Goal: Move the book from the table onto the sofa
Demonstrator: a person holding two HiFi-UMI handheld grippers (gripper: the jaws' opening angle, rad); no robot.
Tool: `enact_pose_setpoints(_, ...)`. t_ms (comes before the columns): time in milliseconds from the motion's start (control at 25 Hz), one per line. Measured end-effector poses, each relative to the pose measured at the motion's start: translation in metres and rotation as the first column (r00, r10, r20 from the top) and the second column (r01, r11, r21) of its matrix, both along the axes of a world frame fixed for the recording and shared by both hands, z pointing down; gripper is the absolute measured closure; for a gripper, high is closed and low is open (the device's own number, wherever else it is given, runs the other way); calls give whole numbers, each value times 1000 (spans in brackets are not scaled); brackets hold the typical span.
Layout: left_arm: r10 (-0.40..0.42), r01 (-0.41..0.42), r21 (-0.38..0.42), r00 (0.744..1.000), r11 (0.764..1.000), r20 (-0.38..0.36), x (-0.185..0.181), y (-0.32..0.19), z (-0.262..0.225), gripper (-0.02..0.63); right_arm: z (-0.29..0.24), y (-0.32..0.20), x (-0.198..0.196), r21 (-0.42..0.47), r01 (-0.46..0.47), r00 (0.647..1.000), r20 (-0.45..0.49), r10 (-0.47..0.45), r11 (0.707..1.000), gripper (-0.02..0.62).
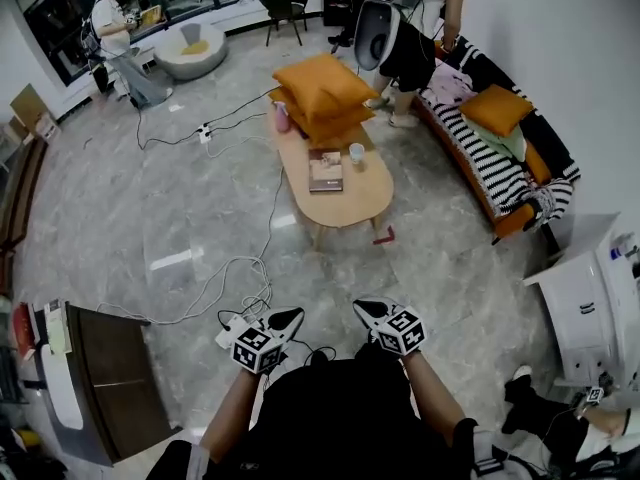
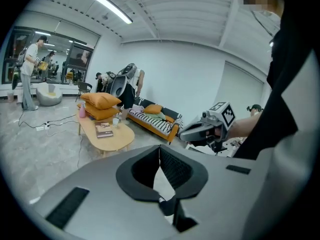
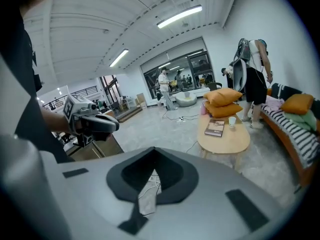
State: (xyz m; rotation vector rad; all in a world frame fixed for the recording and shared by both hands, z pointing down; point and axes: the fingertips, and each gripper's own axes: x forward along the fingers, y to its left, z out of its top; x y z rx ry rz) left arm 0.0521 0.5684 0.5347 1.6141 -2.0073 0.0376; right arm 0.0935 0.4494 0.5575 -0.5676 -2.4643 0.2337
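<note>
Left gripper (image 1: 287, 318): jaws pressed fully together, nothing between them. Right gripper (image 1: 368, 311): same, closed and empty. Both are held low in front of the person's body, side by side but not touching, with the tips aimed forward and down at the floor (image 1: 190, 208).

A white cable (image 1: 228, 280) loops on the floor just ahead-left of the left fingertips. A dark cabinet (image 1: 118, 376) sits off to the left of the left gripper, and a white cabinet (image 1: 588, 313) off to the right of the right gripper.

The oval wooden table (image 1: 345, 211) is straight ahead of both fingertips and well apart from them. The book (image 1: 326, 171) lies flat and closed near the middle of the table top. A white cup (image 1: 357, 152) stands just beside the book's far right corner. Beyond the book, two stacked orange cushions (image 1: 320, 93) take up the table's far end, with a pink bottle (image 1: 282, 116) at their left.

The sofa (image 1: 500, 193) is ahead-right of the right fingers, to the right of the table. It has a striped cover and an orange pillow (image 1: 497, 108) on it. A person in black shorts (image 1: 410, 53) stands between the table's far end and the sofa.

Farthest out, ahead-left of the left fingers, another person (image 1: 112, 23) stands by the windows near a round grey seat (image 1: 190, 50).
</note>
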Motion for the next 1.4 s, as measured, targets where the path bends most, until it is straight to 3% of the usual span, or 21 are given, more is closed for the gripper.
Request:
enact_pose_setpoints(360,-98,97,-51,995,994,-3,0,-30,7,594,14,-51,3,-5,46,999,-19,-47,999,586)
enact_pose_setpoints(480,-173,172,-36,984,984,-30,-3,-47,3,594,25,-80,12,-12,62,996,-62,-63,998,586)
enact_pose_setpoints(560,-274,279,45,956,959,-104,-13,-57,-9,594,31,-100,18,-30,73,993,-92,-75,997,586)
enact_pose_setpoints(640,-375,396,114,912,911,-168,-29,-66,-23,594,37,-118,22,-41,97,988,-118,-101,994,586)
enact_pose_setpoints(720,-439,460,124,883,879,-168,-39,-75,-31,594,42,-134,26,-41,139,980,-140,-143,989,586)
enact_pose_setpoints(800,-458,471,100,880,876,-128,-40,-85,-35,594,45,-147,30,-34,185,970,-154,-188,982,586)
enact_pose_setpoints(920,-447,452,55,891,890,-77,-34,-100,-36,594,46,-165,25,-19,222,963,-154,-223,975,586)
enact_pose_setpoints(1160,-463,466,15,882,885,-84,-17,-106,-25,594,43,-180,19,-37,211,966,-147,-215,977,586)
enact_pose_setpoints(1400,-489,494,39,868,869,-84,-22,-106,-30,594,44,-164,23,-26,289,943,-164,-289,957,586)
